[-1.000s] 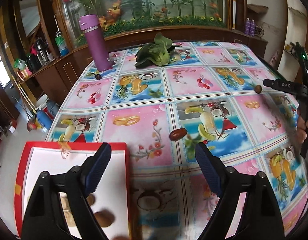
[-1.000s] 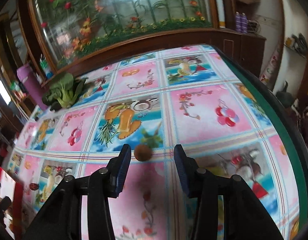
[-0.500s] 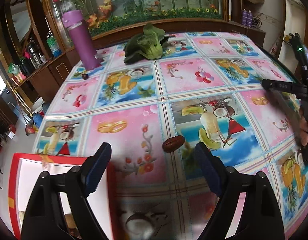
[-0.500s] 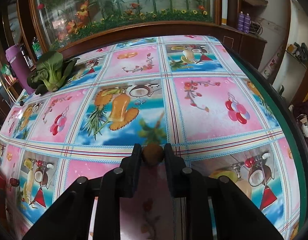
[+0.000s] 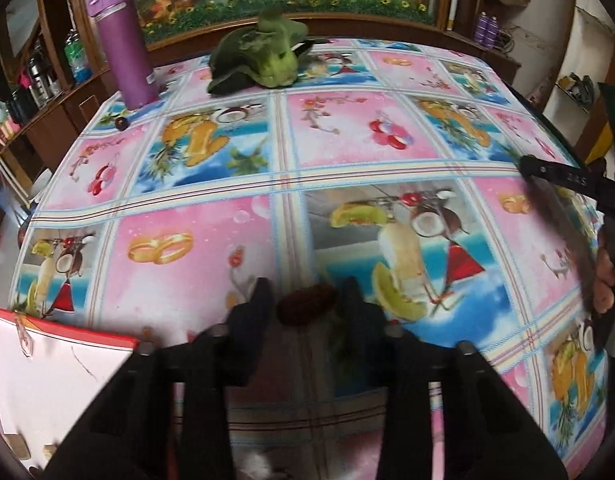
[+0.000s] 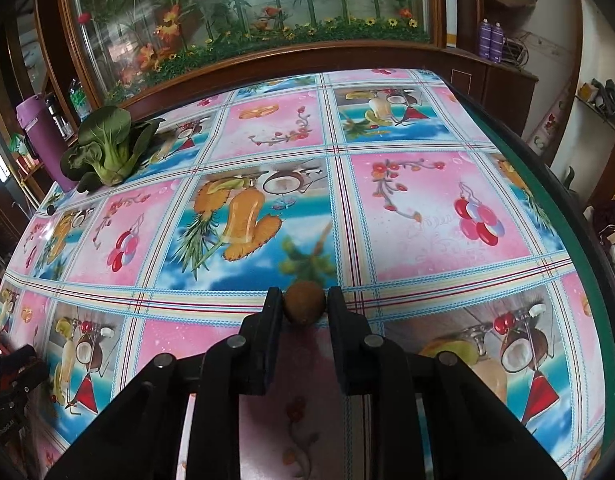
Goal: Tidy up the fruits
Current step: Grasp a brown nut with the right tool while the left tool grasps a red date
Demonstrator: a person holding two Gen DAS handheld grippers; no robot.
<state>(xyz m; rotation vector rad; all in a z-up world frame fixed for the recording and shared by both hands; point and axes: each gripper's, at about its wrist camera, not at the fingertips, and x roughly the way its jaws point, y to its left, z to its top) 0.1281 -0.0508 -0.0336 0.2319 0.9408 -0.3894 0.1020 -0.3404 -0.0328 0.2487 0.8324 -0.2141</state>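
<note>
round table covered with a glossy pink-and-blue fruit-print plastic cloth [image 6: 427, 208]: the largest item in both views, with a dark green rim showing along its right edge in the right wrist view.

white rectangular tray with a red border [image 5: 47, 368]: sits at the near left of the table in the left wrist view. small brownish items lie at its lower left corner, too blurred to identify.

tall purple cylindrical flask [image 5: 121, 44]: stands upright at the far left of the table.

dark green leafy bok choy [image 6: 107, 148]: lies on its side at the far edge of the table, just right of the flask.

left black two-finger gripper [image 5: 307, 308]: low over the cloth. its fingers sit on either side of a dark reddish-brown oblong wrinkled fruit [image 5: 305, 309], close against both ends. the view is motion-blurred and firm contact cannot be confirmed.

right black two-finger gripper [image 6: 305, 308]: clamped on a small round brown fruit [image 6: 305, 307], both pads pressed against its sides, above the cloth. this tool also shows at the right edge of the left wrist view, held by a hand [image 5: 605, 280].

small dark round fruit [image 5: 121, 123]: lies on the cloth just in front of the flask base, well apart from both tools.
</note>
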